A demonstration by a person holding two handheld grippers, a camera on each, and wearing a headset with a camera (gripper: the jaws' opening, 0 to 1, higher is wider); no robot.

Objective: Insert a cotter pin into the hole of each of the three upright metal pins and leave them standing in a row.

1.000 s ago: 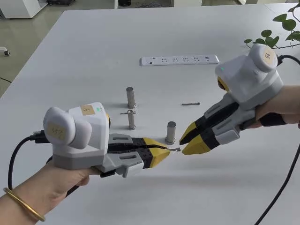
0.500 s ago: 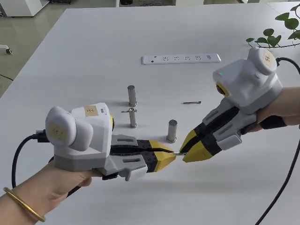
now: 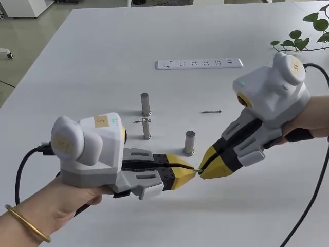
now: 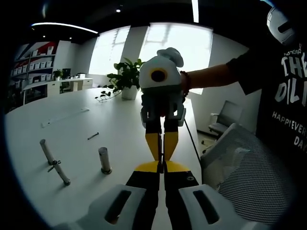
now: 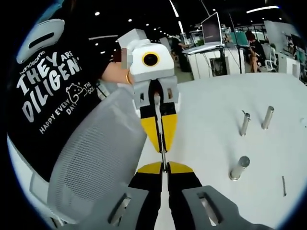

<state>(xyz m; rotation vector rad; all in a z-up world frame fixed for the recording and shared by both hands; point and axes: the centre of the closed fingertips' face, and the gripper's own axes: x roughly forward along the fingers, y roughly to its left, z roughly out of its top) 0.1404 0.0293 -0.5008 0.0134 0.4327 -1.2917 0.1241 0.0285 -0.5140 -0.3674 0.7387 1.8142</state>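
Observation:
Three upright metal pins stand on the white table: the far pin (image 3: 146, 104), the middle pin (image 3: 146, 128) with a cotter pin through its top, and the near pin (image 3: 189, 143). In front of the near pin my left gripper (image 3: 191, 174) and right gripper (image 3: 204, 171) meet tip to tip. Both are shut on a thin cotter pin (image 3: 197, 169) that bridges them. The right gripper view has that cotter pin (image 5: 163, 158) running from my own tips (image 5: 164, 168) up into the left gripper (image 5: 159, 146). A loose cotter pin (image 3: 211, 111) lies behind the right gripper.
A white power strip (image 3: 199, 64) lies at the back of the table. A potted plant (image 3: 308, 36) stands at the far right edge. Cables trail from both grippers. A mesh office chair (image 4: 244, 167) stands beside the table.
My right gripper, open a second ago, has come in to the left gripper's tip and shut on the cotter pin held there. The left gripper has shifted slightly right.

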